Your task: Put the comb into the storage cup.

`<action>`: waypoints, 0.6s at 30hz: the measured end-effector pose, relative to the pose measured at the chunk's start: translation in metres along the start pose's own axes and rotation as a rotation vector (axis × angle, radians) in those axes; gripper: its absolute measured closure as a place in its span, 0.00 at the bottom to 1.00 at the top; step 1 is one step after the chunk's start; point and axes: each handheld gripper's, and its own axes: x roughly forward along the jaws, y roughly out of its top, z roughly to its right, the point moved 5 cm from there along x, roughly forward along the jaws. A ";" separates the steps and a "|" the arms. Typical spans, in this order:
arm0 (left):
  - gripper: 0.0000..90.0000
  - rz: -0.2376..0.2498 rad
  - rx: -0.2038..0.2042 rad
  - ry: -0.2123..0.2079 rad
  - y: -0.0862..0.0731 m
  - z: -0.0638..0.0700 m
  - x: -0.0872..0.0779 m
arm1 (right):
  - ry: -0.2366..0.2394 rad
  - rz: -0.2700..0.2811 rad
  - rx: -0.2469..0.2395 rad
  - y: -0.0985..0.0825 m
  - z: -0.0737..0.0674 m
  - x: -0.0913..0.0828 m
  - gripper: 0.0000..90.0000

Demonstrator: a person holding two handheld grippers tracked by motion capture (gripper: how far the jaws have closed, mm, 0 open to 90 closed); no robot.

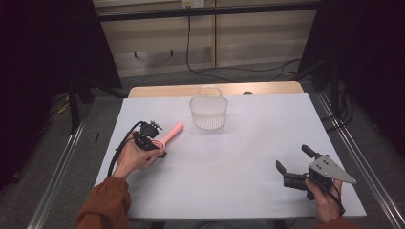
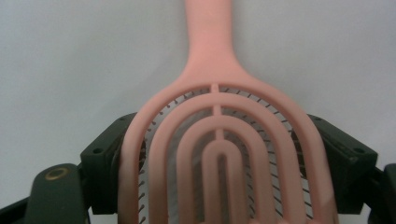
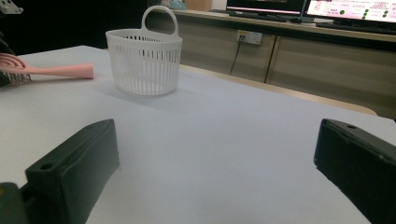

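1. High view first, from the left: we see our left gripper [image 1: 152,139] clamped on the head of the pink hairbrush [image 1: 171,134], whose handle points up and right toward the white basket [image 1: 208,112]. We judge the brush is held by its wide head so the slim handle can lead into the basket.
2. Moving right, the basket stands near the far edge of the pale tabletop [image 1: 229,162], a short way beyond the handle tip, not touching it.
3. Farthest right, our right gripper [image 1: 296,165] rests low near the front edge, jaws spread wide with nothing between them, apparently waiting.
4. Left gripper view adds what the high view cannot: both jaws press the rim of the brush head [image 2: 219,154], bristles facing down.
5. Right gripper view shows the basket's [image 3: 144,63] slatted wall and loop handle, with the brush [image 3: 56,70] to its left.
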 end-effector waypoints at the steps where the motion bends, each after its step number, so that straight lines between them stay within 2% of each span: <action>1: 0.21 -0.001 -0.003 0.002 0.000 0.000 0.000 | 0.000 0.000 0.000 0.000 0.000 0.000 0.00; 10: 0.21 0.033 -0.011 0.007 0.000 -0.002 -0.004 | -0.001 0.001 0.000 0.000 0.000 0.000 0.00; 18: 0.21 0.072 -0.042 0.011 0.001 -0.004 -0.010 | -0.002 0.002 -0.001 0.000 0.000 0.000 0.00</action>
